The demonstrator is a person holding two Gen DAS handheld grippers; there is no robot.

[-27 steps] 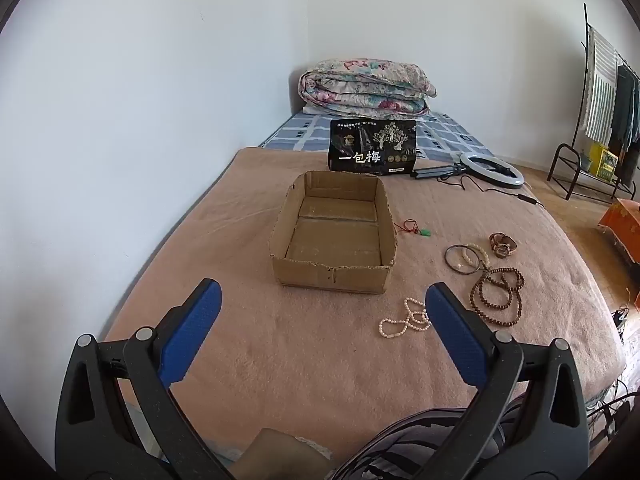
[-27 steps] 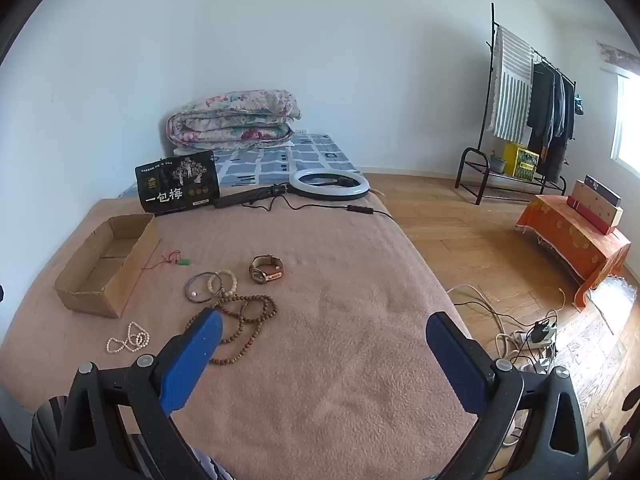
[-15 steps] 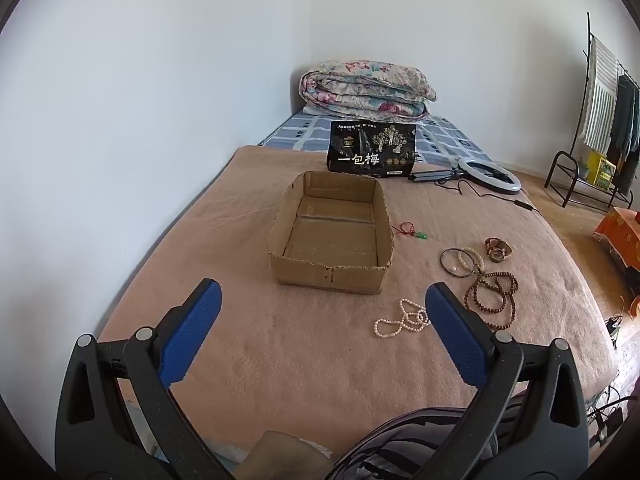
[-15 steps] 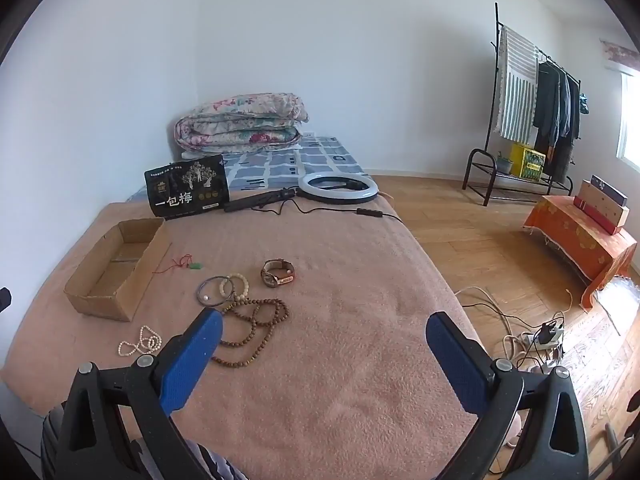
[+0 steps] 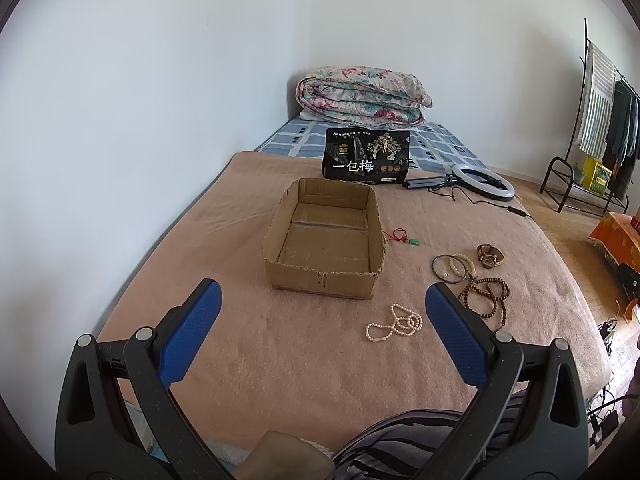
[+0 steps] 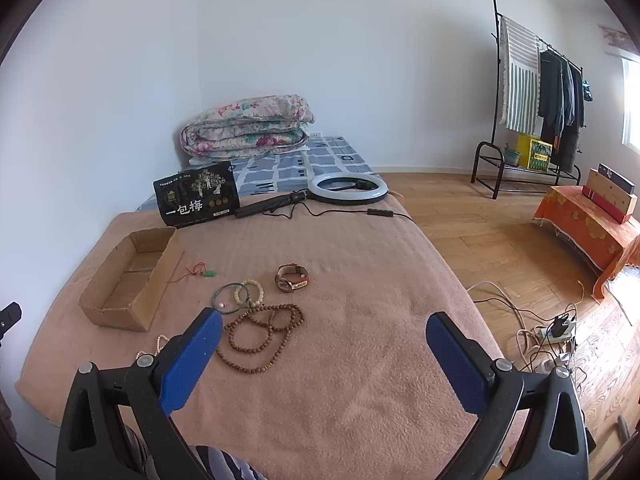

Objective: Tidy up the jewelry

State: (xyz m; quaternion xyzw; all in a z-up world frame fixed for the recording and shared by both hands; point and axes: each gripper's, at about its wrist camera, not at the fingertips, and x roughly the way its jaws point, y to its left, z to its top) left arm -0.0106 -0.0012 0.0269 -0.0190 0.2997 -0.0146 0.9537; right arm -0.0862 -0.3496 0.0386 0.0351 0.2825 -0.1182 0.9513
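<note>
An open, empty cardboard box (image 5: 325, 236) (image 6: 132, 276) sits on the pink blanket. To its right lie a white bead necklace (image 5: 394, 323), a brown bead strand (image 6: 260, 336) (image 5: 486, 298), a dark bangle (image 6: 226, 298) with a pale bead bracelet (image 6: 250, 293), a watch (image 6: 292, 277) (image 5: 489, 256) and a green pendant on red cord (image 6: 208, 274) (image 5: 412, 242). My left gripper (image 5: 320, 316) is open and empty, held above the blanket in front of the box. My right gripper (image 6: 324, 340) is open and empty, above the blanket just right of the brown beads.
A black packet (image 5: 366, 156) and a ring light with cable (image 6: 346, 188) lie behind the box, a folded quilt (image 5: 362, 94) further back. The wall runs along the bed's left side. A clothes rack (image 6: 532, 92), an orange-covered stand (image 6: 588, 220) and floor cables (image 6: 552, 332) are to the right.
Both views have shifted a little: the box and jewelry sit slightly lower and more to the right in the frames. Both grippers stay open and empty.
</note>
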